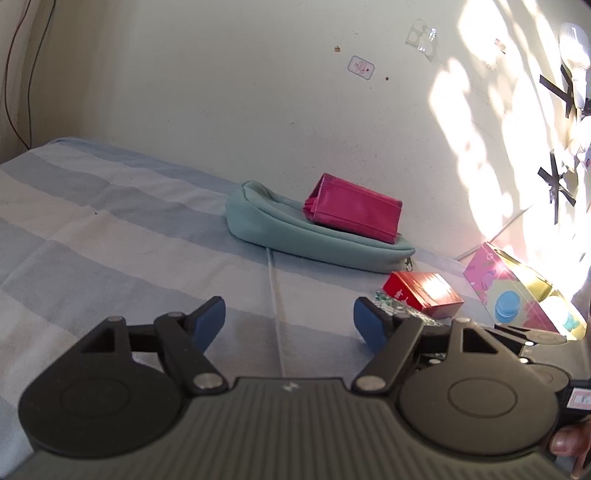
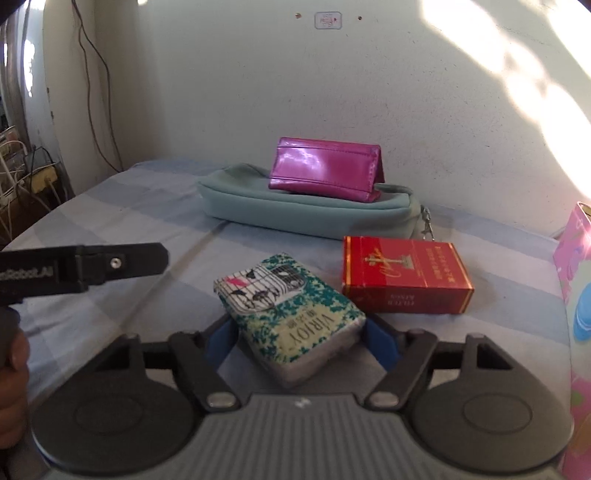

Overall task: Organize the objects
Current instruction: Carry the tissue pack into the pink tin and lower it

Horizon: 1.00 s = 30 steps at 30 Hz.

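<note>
pink box (image 2: 576, 258): cut by right edge | wall sticker (image 2: 328, 20): print too small to read

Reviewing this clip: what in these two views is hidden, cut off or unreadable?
- Tissue pack: left wrist view, mostly hidden behind the left gripper.
- Pink box: right wrist view, cut by the right edge; left view, washed out by sunlight.
- Wall sticker: both views, too small to read.
- Right gripper: contact with the pack unclear.

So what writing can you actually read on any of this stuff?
"VIRJOY": tissue pack between the right gripper fingers.
"FILTER KINGS", upside down: red box; its gold characters are too small.
Wall sticker: too blurred.
Left gripper: no text.
</note>
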Motion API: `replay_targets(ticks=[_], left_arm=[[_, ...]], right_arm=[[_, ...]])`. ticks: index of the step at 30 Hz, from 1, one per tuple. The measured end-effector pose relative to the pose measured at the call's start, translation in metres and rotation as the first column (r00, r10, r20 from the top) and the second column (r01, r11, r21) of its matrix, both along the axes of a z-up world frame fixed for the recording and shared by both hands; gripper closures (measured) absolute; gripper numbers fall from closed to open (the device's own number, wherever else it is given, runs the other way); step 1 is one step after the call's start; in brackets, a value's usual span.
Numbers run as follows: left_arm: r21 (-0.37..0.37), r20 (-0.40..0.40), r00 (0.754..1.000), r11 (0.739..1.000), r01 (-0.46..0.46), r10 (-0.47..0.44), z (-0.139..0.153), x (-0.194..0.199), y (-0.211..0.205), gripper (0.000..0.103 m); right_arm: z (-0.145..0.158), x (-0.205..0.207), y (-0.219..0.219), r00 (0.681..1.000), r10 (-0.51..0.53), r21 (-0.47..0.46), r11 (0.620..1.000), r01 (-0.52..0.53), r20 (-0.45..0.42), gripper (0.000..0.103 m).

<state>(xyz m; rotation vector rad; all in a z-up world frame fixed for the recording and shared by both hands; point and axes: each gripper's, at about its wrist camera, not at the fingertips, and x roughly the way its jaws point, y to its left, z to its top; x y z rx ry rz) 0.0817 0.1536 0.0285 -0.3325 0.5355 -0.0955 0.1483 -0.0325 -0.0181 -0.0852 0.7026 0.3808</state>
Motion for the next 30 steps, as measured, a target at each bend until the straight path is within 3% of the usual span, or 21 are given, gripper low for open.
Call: replay_targets(ticks=[4,6,9,11,13,16,18,20,25,30], left_arm=[[-0.049,0.001,0.993,0.991,0.122,-0.122,-0.001,0.000,-0.006,0.026],[-0.075,-0.001,0.971,0.969,0.237,-0.237,-0.002,-0.002,-0.016,0.028],[-0.087,-0.021,0.893,0.891,0.445,-0.449,-0.006,-0.007,-0.041,0.032],[-0.078,-0.036,0.836,0.836,0.544,-0.548,-0.008,-0.015,-0.058,0.040],[-0.111,-0.067,0.774,0.776,0.621,-0.629,-0.012,-0.021,-0.076,0.041],[-0.105,-0.082,0.715,0.720,0.686,-0.694,-0.014,-0.035,-0.106,0.046],[-0.020,-0.082,0.707,0.711,0.703,-0.702,-0.013,-0.053,-0.124,0.047],[-0.032,-0.096,0.678,0.683,0.729,-0.728,-0.014,-0.060,-0.135,0.050],[-0.009,-0.073,0.708,0.711,0.703,-0.702,0.000,-0.064,-0.156,0.051],[0.064,0.032,0.711,0.712,0.700,-0.702,0.045,-0.052,-0.192,0.051]], right_arm=[[-0.004,-0.036,-0.002,0.999,0.030,-0.055,0.998,-0.028,0.032,0.033],[-0.003,-0.060,-0.011,0.999,0.043,-0.048,0.998,-0.042,0.030,0.033],[-0.003,-0.095,-0.026,0.999,0.038,-0.050,0.998,-0.036,0.037,0.032],[-0.001,-0.117,-0.038,0.998,0.022,-0.044,0.999,-0.020,0.051,0.031],[-0.002,-0.137,-0.050,0.999,0.003,-0.047,0.999,-0.001,0.045,0.028],[-0.001,-0.161,-0.065,0.997,-0.046,-0.051,0.997,0.049,0.061,0.022],[0.000,-0.169,-0.075,0.996,-0.071,-0.040,0.997,0.073,0.051,0.023],[0.000,-0.175,-0.087,0.995,-0.090,-0.006,0.996,0.090,0.049,0.031],[0.008,-0.186,-0.106,0.988,-0.120,0.033,0.993,0.117,0.093,0.034],[0.040,-0.186,-0.135,0.948,-0.189,0.040,0.982,0.185,0.254,0.033]])
